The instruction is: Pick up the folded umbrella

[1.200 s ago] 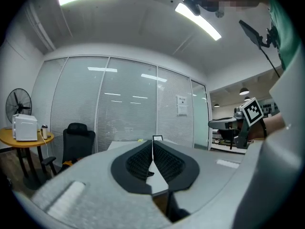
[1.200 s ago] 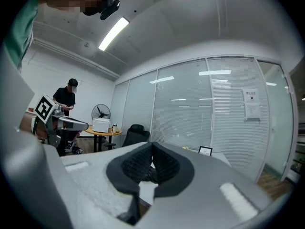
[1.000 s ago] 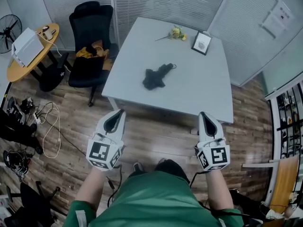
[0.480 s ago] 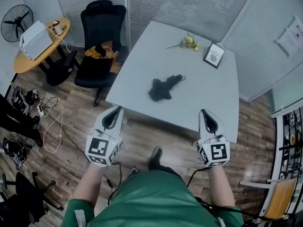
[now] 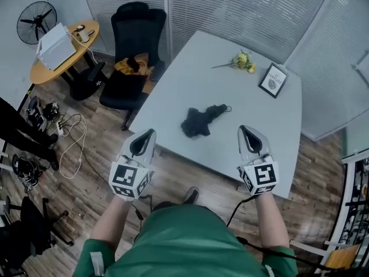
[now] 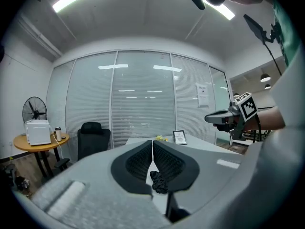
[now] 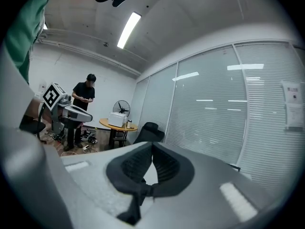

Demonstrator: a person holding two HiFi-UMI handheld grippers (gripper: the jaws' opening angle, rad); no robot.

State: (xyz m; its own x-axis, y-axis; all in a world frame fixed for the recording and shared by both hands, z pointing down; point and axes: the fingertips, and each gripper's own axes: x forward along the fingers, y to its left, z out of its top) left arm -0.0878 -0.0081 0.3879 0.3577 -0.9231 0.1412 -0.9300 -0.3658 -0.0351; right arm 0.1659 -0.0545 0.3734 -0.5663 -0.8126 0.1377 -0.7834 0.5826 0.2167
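Note:
The folded black umbrella [image 5: 202, 120] lies crumpled near the middle of the pale grey table [image 5: 253, 105]. In the left gripper view the umbrella [image 6: 159, 181] shows low between the jaws, still some way ahead. My left gripper [image 5: 147, 135] is shut and empty, its tip at the table's near left edge, left of the umbrella. My right gripper [image 5: 247, 130] is shut and empty too, its tip over the table's near edge, right of the umbrella. Both point roughly level toward the table. Neither touches the umbrella.
A yellow flower sprig [image 5: 242, 60] and a small picture frame [image 5: 273, 79] lie at the table's far side. A black office chair [image 5: 135, 45] stands at the left, beyond it a round wooden table [image 5: 60, 56] and a fan [image 5: 37, 19]. Cables [image 5: 69, 140] lie on the floor. A person [image 7: 83, 109] stands far left.
I have walked closer to the table with both grippers held out. Their tips, earlier over the wooden floor, now reach the table's near edge. The umbrella has not moved.

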